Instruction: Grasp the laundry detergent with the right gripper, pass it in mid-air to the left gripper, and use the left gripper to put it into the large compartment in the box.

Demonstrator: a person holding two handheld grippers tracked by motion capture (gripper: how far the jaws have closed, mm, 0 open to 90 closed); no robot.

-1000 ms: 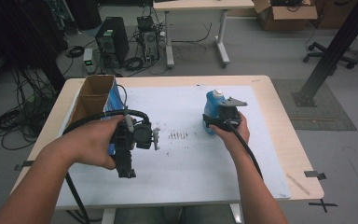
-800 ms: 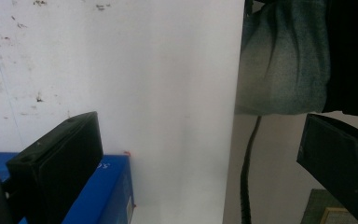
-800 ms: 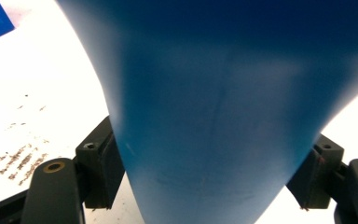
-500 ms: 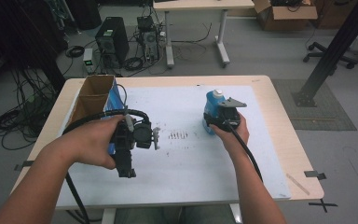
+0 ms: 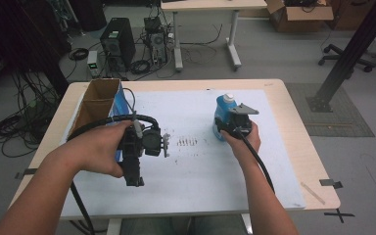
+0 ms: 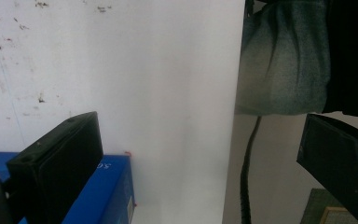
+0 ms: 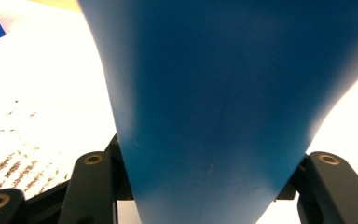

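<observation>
- The left gripper [image 5: 136, 161] hovers near the table's [image 5: 293, 147] near-left part, beside the cardboard box [image 5: 98, 100]; its jaws stand wide apart with nothing between them.
- The right gripper [image 5: 227, 128] has just been closing, and its jaws are now clamped on the lower body of the blue bottle [image 5: 223, 113], which stands right of centre on the white sheet [image 5: 196, 186].
- To do this grasp well – keep the squeeze even, low on the body, and lift straight up so the bottle stays upright; the walls look soft, so too hard a grip may dent them.
- Count: one blue bottle with one white cap [image 5: 228, 97], one cardboard box at the far-left edge – seemingly with two compartments – and two grippers.
</observation>
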